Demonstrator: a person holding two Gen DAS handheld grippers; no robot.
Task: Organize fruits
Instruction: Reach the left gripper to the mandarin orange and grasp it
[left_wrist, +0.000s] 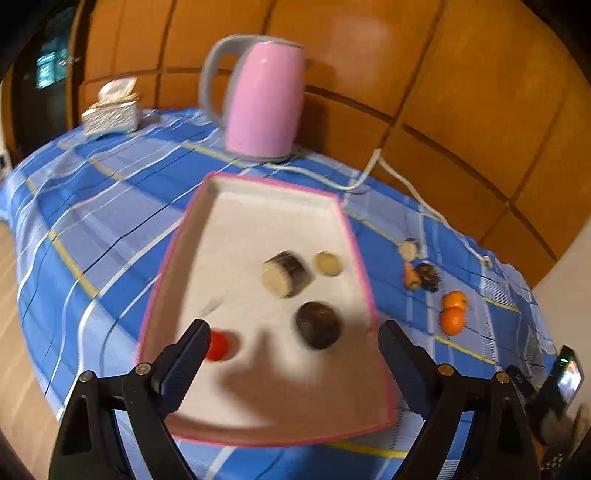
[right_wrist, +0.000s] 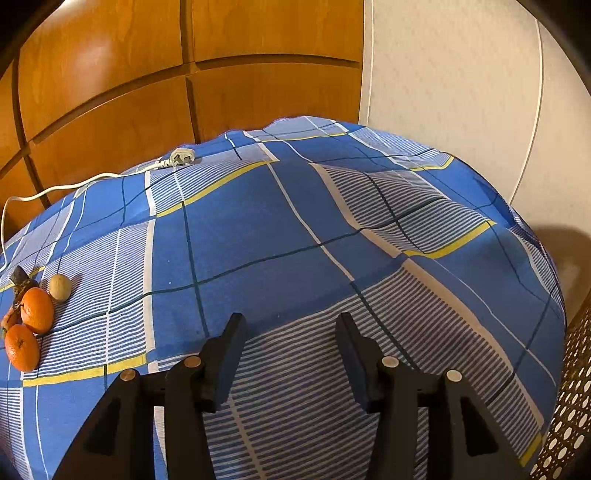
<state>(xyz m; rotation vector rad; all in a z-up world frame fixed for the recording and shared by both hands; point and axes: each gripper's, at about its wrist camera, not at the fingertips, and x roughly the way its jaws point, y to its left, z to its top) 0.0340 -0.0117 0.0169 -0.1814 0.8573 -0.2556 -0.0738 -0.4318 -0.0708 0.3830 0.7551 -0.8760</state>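
A pink-rimmed white tray (left_wrist: 236, 206) lies on the blue checked cloth. In it are a dark cut piece with a pale face (left_wrist: 283, 274), a pale round piece (left_wrist: 327, 263), a dark round fruit (left_wrist: 318, 325) and a small red fruit (left_wrist: 218, 345). My left gripper (left_wrist: 291, 334) is open and empty, just above the tray's near end. Two oranges (left_wrist: 453, 312) and some small dark and pale fruits (left_wrist: 419, 271) lie on the cloth right of the tray. In the right wrist view the oranges (right_wrist: 29, 328) and a pale fruit (right_wrist: 60, 287) are far left. My right gripper (right_wrist: 291, 325) is open and empty over bare cloth.
A pink kettle (left_wrist: 262, 99) stands behind the tray, its white cord (left_wrist: 391, 173) trailing right to a plug (right_wrist: 181, 158). A tissue box (left_wrist: 112, 114) sits at the far left. A phone (left_wrist: 565, 380) is at the right edge. A wooden wall is behind the table.
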